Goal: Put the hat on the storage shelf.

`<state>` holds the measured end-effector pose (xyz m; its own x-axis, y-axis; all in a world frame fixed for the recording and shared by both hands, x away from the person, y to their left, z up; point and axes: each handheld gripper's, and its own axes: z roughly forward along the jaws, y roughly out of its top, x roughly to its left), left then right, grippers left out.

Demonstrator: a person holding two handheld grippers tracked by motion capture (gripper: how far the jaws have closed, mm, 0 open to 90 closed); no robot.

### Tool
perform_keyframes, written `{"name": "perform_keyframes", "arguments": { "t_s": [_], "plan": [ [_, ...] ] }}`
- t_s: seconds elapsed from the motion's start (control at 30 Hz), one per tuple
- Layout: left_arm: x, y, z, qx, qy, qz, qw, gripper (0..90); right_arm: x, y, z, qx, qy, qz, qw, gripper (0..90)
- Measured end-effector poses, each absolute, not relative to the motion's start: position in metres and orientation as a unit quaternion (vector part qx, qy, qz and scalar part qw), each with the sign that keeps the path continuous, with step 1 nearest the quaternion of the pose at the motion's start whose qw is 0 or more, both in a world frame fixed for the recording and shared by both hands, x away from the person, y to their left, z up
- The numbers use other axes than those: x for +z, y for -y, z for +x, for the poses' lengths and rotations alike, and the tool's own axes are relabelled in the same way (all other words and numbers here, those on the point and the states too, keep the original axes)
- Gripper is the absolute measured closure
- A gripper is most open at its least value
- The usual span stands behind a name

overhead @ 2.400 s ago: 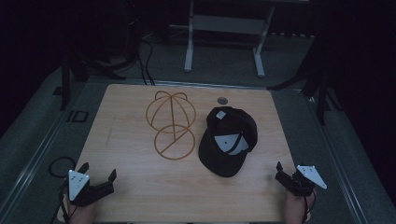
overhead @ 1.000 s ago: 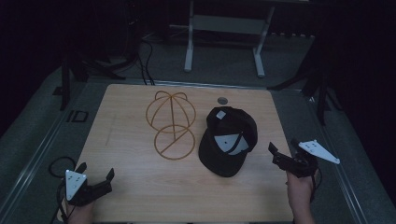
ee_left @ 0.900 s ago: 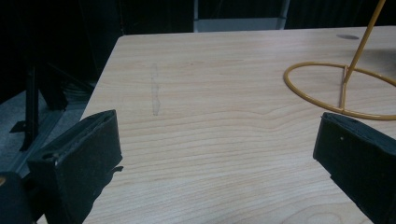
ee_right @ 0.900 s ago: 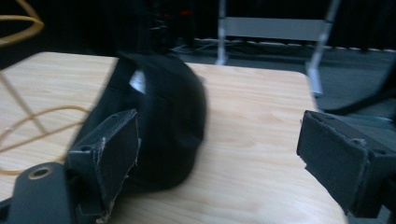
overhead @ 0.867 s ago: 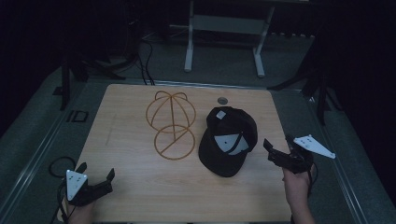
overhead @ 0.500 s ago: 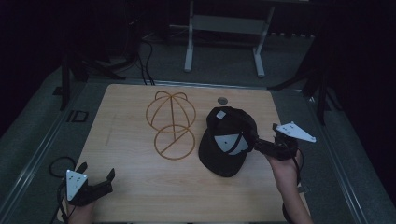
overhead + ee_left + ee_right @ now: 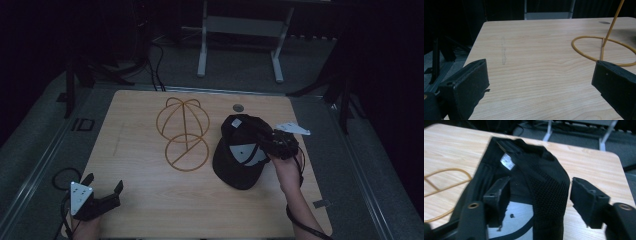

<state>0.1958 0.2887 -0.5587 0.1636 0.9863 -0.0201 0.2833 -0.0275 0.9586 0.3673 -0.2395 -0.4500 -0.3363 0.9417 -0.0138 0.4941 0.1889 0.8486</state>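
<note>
Just ahead of the right gripper (image 7: 267, 145) in the high view lies an upturned black cap (image 7: 239, 155), soft and light by its look, with a yellow wire stand (image 7: 183, 132) beyond it. Ahead of the left gripper (image 7: 539, 82), its jaws wide apart on nothing, that gripper's view shows bare table (image 7: 536, 50) and the stand's ring off to one side. Between the parted right jaws, the right gripper view shows the cap's mesh rim, a fair place to pinch, with nothing blocking.

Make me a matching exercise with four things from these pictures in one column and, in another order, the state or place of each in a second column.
Things:
1. black cap
2. yellow wire stand
3. left gripper
4. right gripper

States or places:
A. open, jaws either side of a mesh wall
B. lying with its inside up
C. open above bare wood at the table's near corner
D. standing at the table's middle

Pairs: 1-B, 2-D, 3-C, 4-A
</note>
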Motion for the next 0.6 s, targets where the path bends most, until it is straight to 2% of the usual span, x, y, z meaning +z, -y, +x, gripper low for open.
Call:
{"name": "perform_keyframes", "arguments": {
  "t_s": [0.17,0.27,0.6],
  "plan": [
    [-0.559,-0.288,0.196,0.378,-0.523,0.608,0.463,1.4,-0.461,0.236,0.376,0.356,-0.722,0.517,0.292,50.3],
    [-0.559,-0.289,0.196,0.377,-0.523,0.608,0.463,1.4,-0.468,0.236,0.380,0.345,-0.724,0.522,0.291,53.2],
    [-0.560,-0.288,0.197,0.371,-0.522,0.612,0.464,1.4,-0.476,0.238,0.383,0.336,-0.712,0.537,0.303,84.4]
  ]
}}
